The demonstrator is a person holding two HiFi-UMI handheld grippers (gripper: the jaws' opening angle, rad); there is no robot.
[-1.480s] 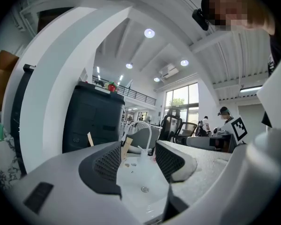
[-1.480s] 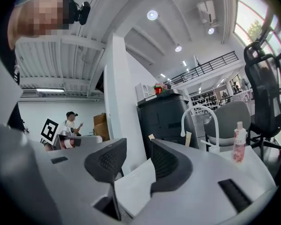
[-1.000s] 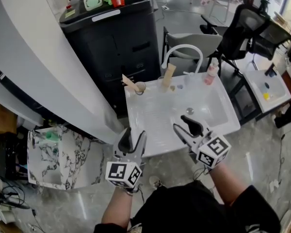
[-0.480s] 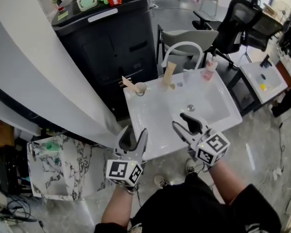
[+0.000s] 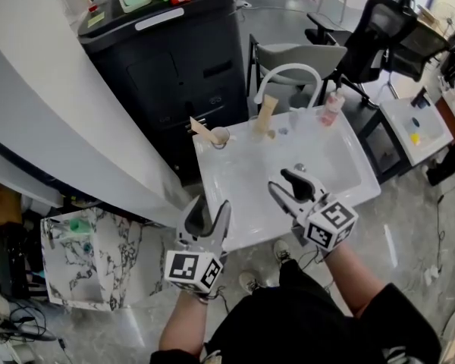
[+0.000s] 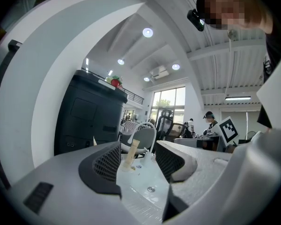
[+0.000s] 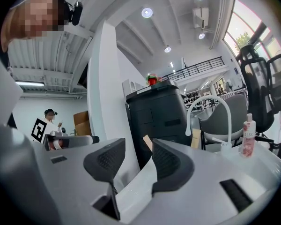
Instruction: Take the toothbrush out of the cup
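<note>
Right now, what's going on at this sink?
A person stands at a white sink with a gripper in each hand. The left gripper and the right gripper are both open and empty, near the sink's front edge. The toothbrush leans out of the cup at the back left corner, untouched. Neither gripper has reached it yet.

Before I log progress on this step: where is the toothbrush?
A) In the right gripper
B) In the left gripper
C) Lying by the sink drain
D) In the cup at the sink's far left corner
D: the toothbrush leans out of the cup at the sink's far left corner; the left gripper and right gripper are open and empty.
</note>
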